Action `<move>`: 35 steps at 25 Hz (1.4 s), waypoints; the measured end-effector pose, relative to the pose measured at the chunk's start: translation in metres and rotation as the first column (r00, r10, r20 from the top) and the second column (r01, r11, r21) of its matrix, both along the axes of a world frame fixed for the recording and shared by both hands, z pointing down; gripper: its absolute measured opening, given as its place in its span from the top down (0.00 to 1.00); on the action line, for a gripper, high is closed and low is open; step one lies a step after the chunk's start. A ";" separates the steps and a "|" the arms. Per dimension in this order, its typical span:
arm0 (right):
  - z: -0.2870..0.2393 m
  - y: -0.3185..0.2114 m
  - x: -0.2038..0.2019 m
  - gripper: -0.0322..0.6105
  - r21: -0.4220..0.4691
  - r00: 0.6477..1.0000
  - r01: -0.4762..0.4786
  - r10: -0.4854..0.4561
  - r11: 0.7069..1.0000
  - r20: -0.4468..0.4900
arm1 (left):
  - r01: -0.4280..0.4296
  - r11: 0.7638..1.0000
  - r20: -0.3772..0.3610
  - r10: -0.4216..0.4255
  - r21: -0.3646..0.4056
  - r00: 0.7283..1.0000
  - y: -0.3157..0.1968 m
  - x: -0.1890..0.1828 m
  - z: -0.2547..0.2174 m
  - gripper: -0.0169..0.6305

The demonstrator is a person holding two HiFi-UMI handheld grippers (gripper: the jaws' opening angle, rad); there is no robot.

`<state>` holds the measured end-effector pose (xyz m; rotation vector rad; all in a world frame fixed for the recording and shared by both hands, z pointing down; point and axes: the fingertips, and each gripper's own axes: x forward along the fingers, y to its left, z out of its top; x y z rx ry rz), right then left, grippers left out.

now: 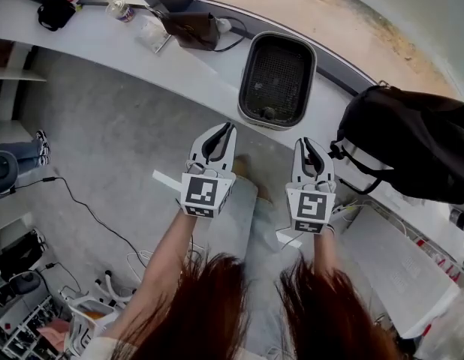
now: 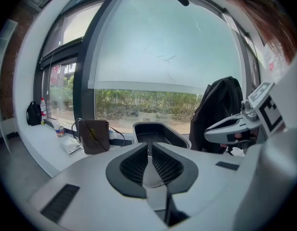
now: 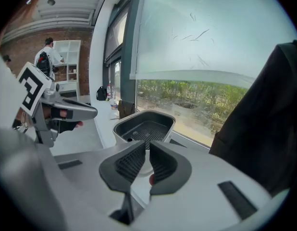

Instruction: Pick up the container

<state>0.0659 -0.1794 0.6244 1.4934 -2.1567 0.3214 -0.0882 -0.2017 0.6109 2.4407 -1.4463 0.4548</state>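
The container (image 1: 277, 81) is a black basket with a grey rim and a mesh floor, standing on the white window ledge (image 1: 179, 66). It lies straight ahead in the left gripper view (image 2: 158, 131) and in the right gripper view (image 3: 144, 126). My left gripper (image 1: 225, 130) hovers short of its near left corner, jaws shut on nothing. My right gripper (image 1: 304, 143) hangs just off its near right corner, also shut and empty. Neither gripper touches the container. In their own views the left gripper (image 2: 149, 146) and the right gripper (image 3: 147, 142) show pads closed together.
A black backpack (image 1: 412, 152) leans on the ledge right of the container. A brown bag (image 1: 191, 30), a small black bag (image 1: 55, 12) and a cup (image 1: 121, 10) stand further left. A white table (image 1: 397, 268) is at lower right. Cables cross the floor (image 1: 89, 208).
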 end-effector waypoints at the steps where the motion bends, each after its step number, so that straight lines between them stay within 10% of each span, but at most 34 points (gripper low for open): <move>1: 0.007 -0.001 0.000 0.91 -0.009 1.000 -0.002 0.002 1.000 -0.001 | -0.001 1.000 0.002 0.001 -0.007 1.000 0.000 -0.001 0.006 0.95; 35: 0.191 -0.008 0.002 0.91 -0.234 0.995 0.018 -0.040 0.972 -0.092 | -0.114 0.978 0.153 0.142 -0.174 0.978 -0.016 -0.004 0.191 0.95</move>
